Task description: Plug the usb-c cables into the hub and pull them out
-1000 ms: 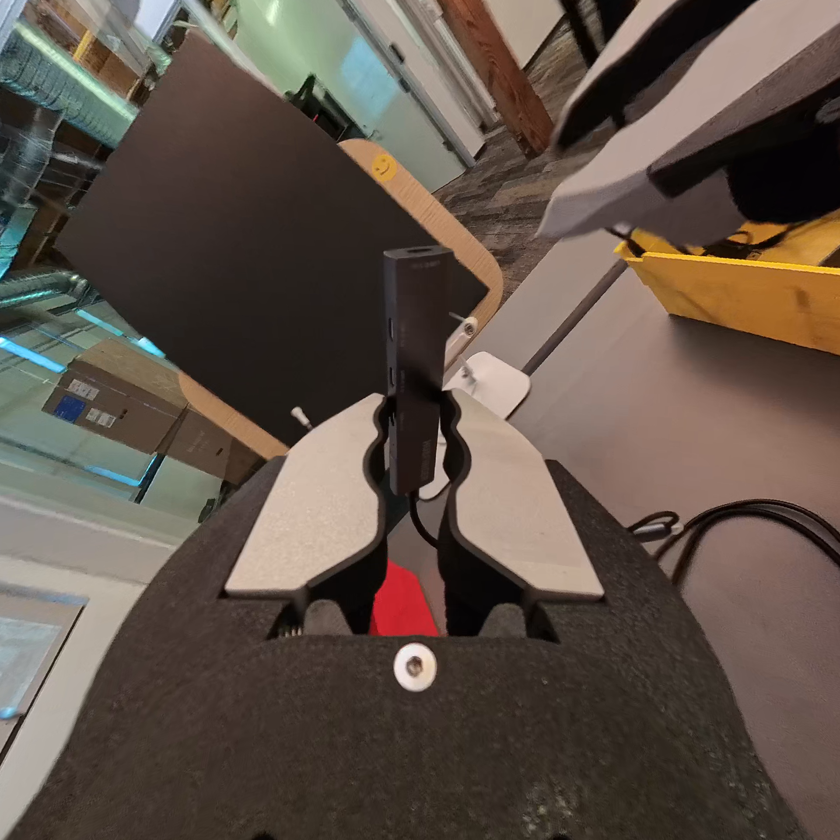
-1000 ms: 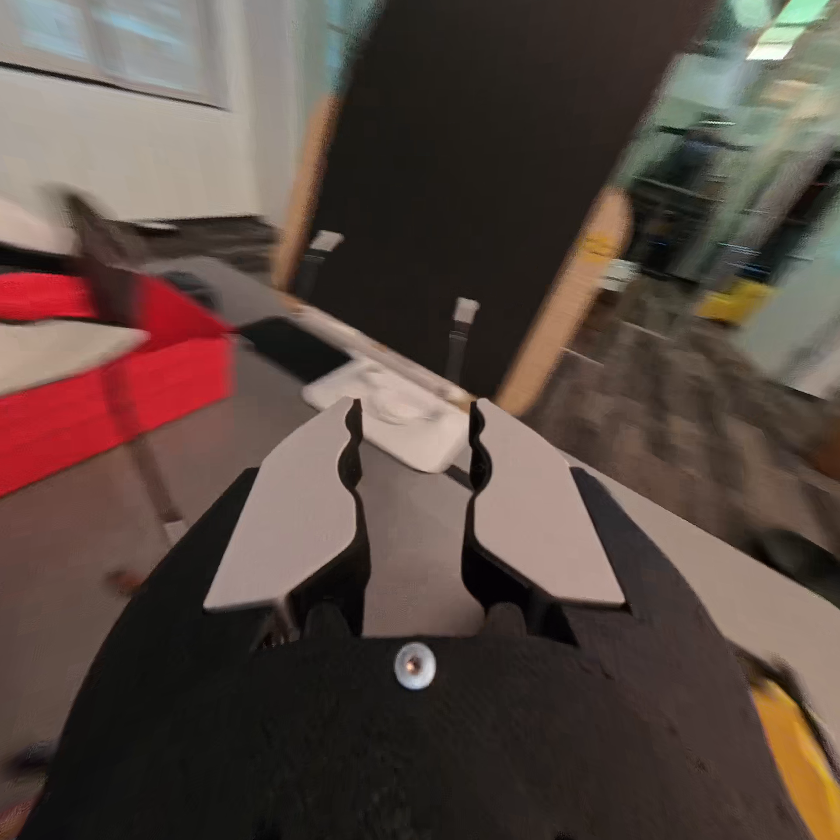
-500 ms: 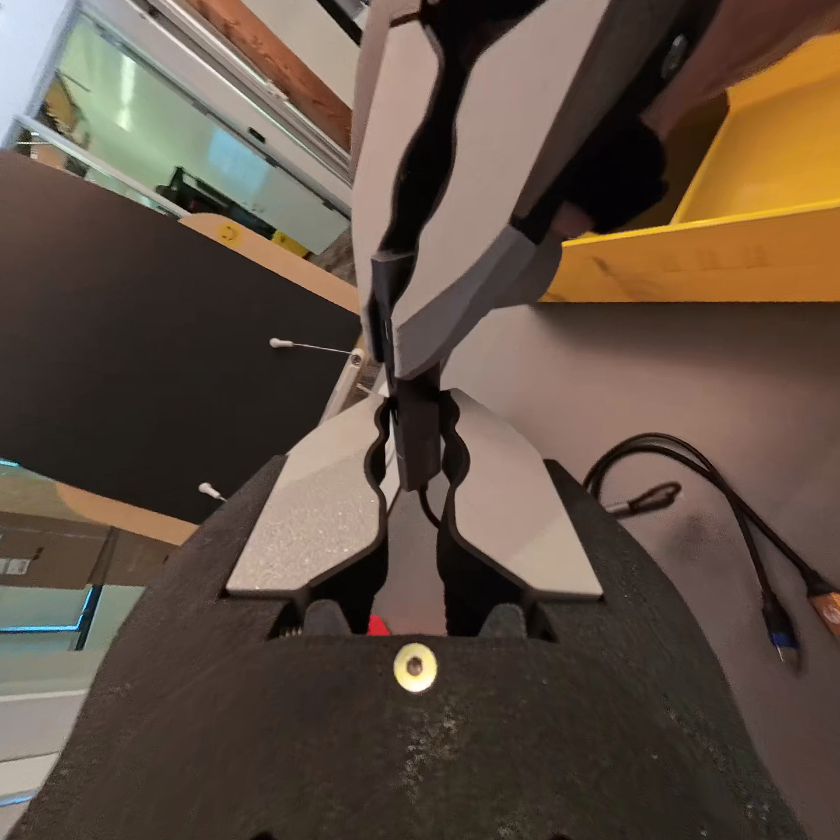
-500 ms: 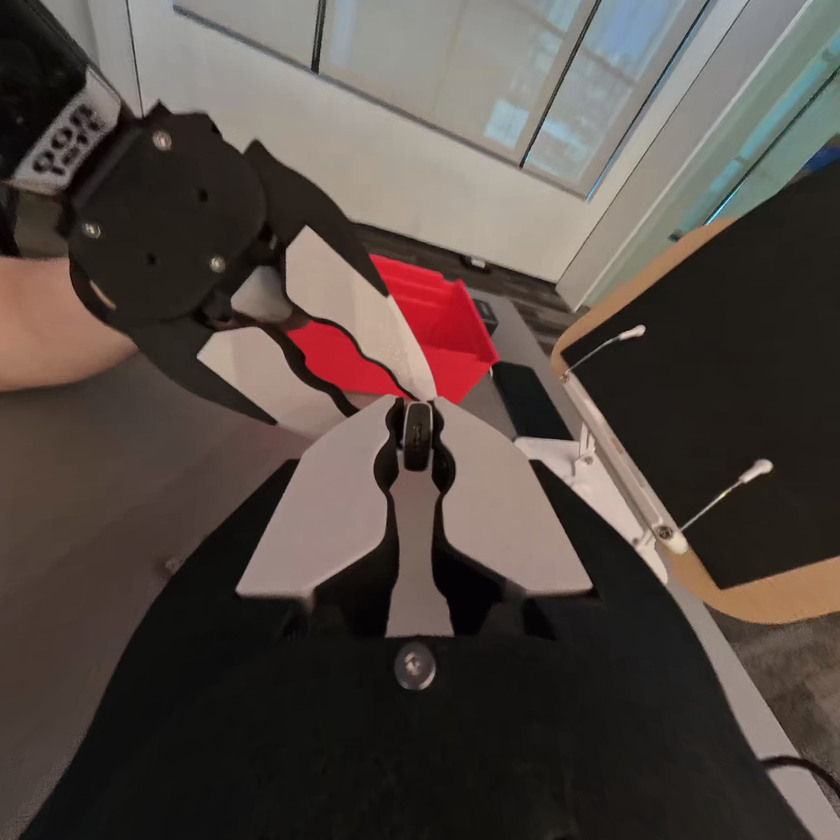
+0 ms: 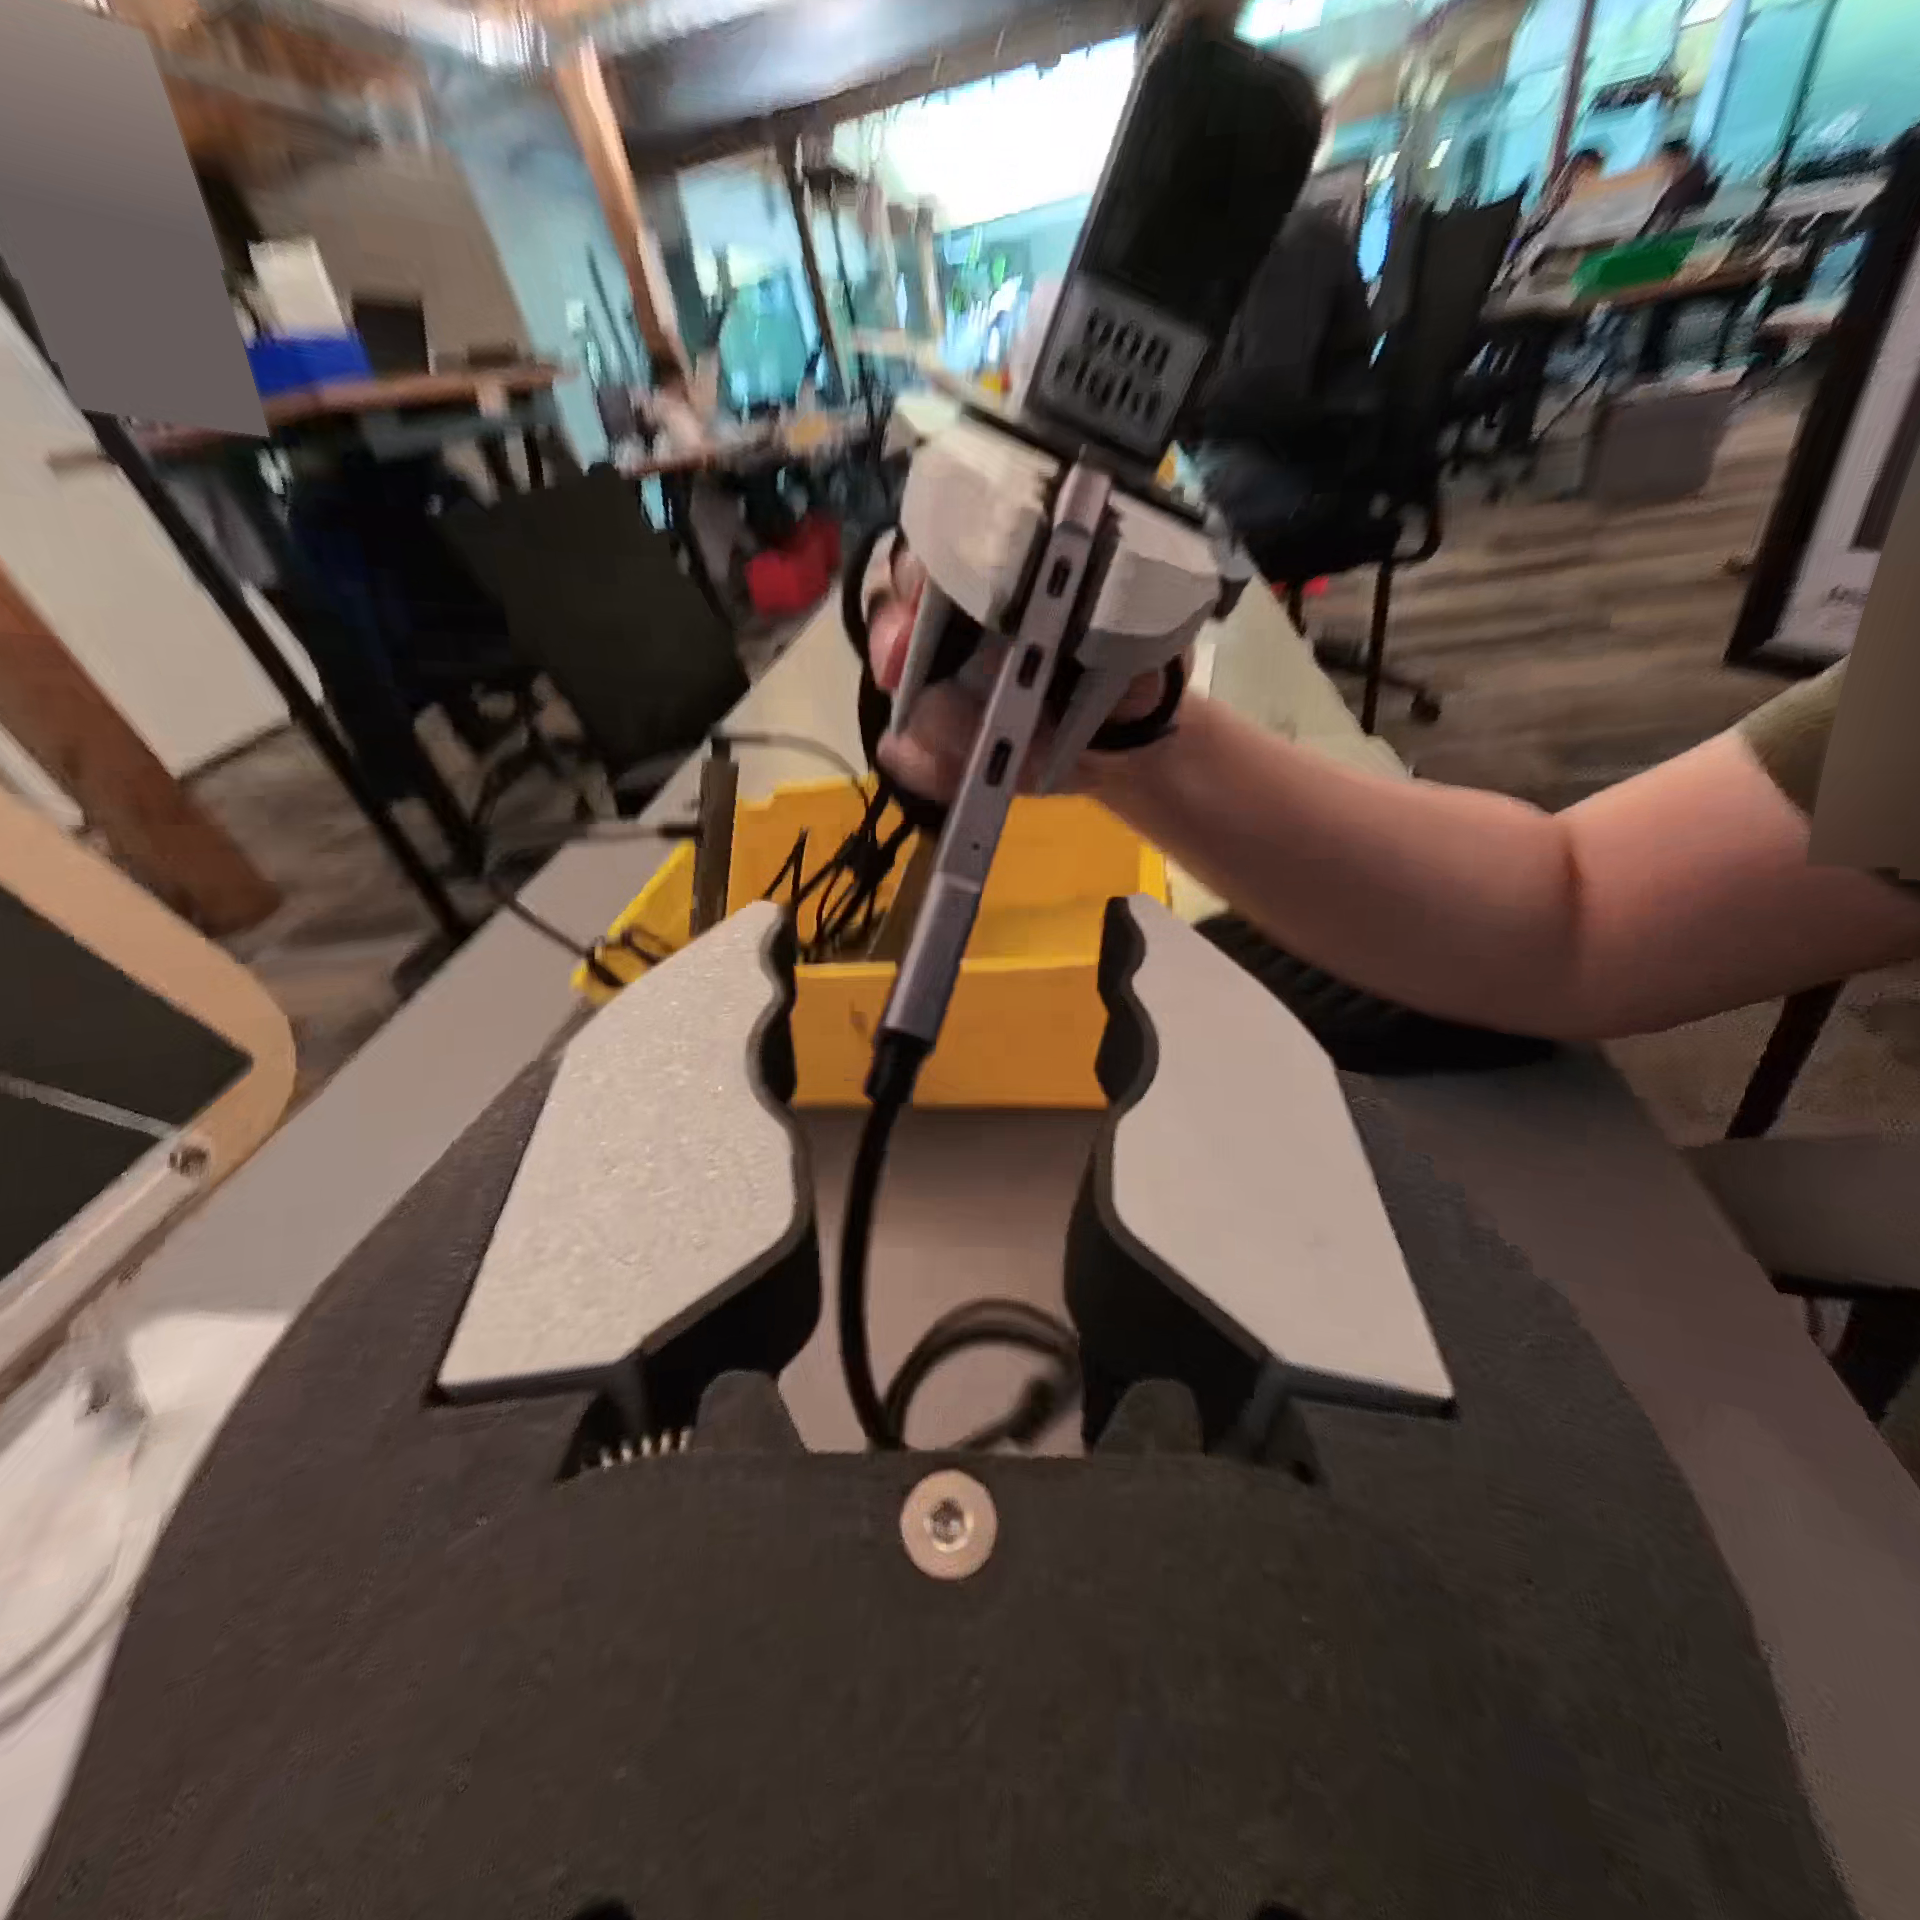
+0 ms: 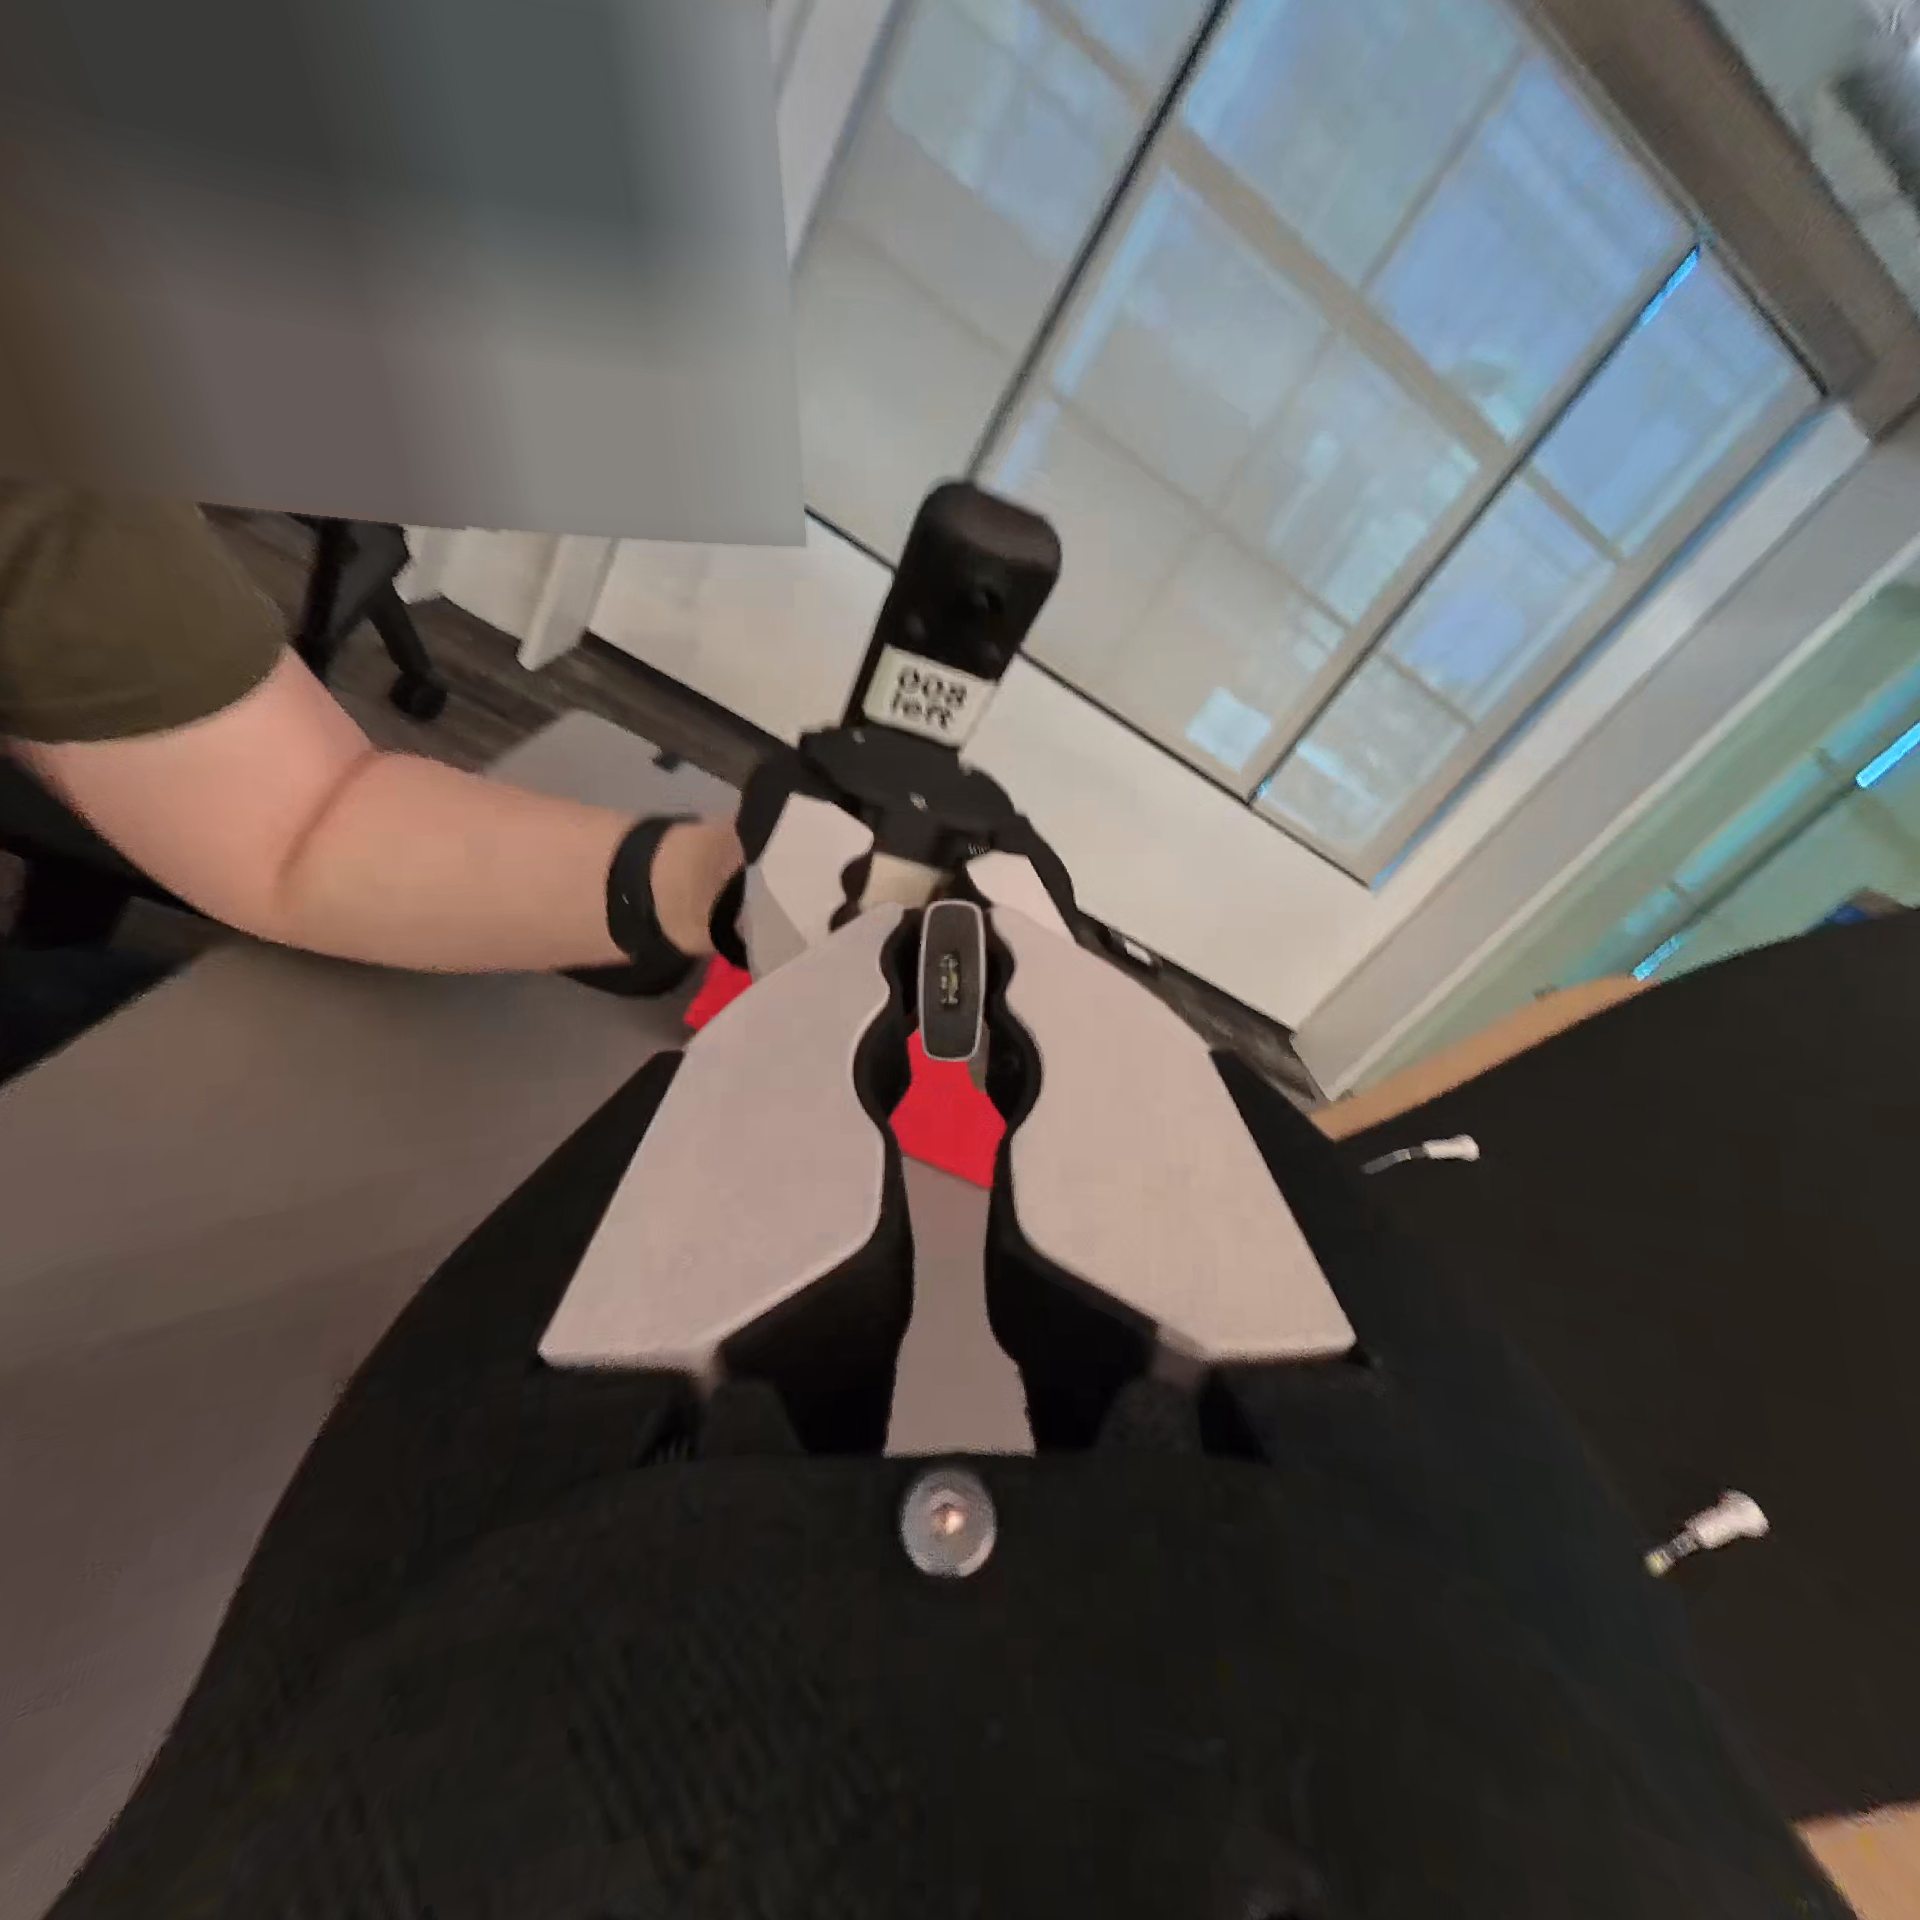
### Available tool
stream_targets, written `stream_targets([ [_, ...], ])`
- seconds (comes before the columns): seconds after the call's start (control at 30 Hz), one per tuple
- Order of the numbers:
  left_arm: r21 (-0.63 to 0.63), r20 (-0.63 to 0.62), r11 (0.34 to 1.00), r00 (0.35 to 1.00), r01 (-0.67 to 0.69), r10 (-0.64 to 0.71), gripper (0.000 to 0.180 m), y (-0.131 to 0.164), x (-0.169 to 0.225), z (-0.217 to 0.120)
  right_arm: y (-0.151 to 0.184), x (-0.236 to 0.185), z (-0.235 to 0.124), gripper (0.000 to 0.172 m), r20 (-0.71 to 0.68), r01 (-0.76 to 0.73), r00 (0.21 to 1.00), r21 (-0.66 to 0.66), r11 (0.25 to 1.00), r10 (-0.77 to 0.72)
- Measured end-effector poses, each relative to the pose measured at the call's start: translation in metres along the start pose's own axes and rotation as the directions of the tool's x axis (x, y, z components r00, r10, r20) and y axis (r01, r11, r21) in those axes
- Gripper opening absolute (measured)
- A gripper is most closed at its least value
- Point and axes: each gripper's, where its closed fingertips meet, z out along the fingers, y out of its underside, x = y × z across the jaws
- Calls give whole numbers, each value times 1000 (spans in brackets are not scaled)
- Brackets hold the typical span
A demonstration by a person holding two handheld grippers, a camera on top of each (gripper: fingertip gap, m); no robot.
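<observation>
Hub (image 5: 997, 748) clamped at top end in right tool (image 6: 948, 977), long axis hanging down toward left tool (image 5: 940, 997). Left tool spread wide, pads clear of hub's lower end (cord (image 5: 862, 1226) trails between them). Hub lifted above bench (image 5: 416, 1049); left tool nearer free end.
</observation>
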Motion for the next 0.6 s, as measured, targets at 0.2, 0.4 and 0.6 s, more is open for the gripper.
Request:
stream_targets([
  [0.2, 137, -17, 987, 996, -87, 90, 38, -11, 14, 3, -18, -10, 2, 10, 88, -73, 994, 185, 980, 57],
  [0.4, 216, -63, 972, 992, -97, 113, 22, -25, 27, -2, -20, -13, 4, 10, 137, -128, 986, 273, 953, 94],
  [0.6, 79, 30, 970, 973, -232, 230, 9, -12, 18, -3, -5, -11, 5, 10, 124, -128, 987, 188, 974, 106],
])
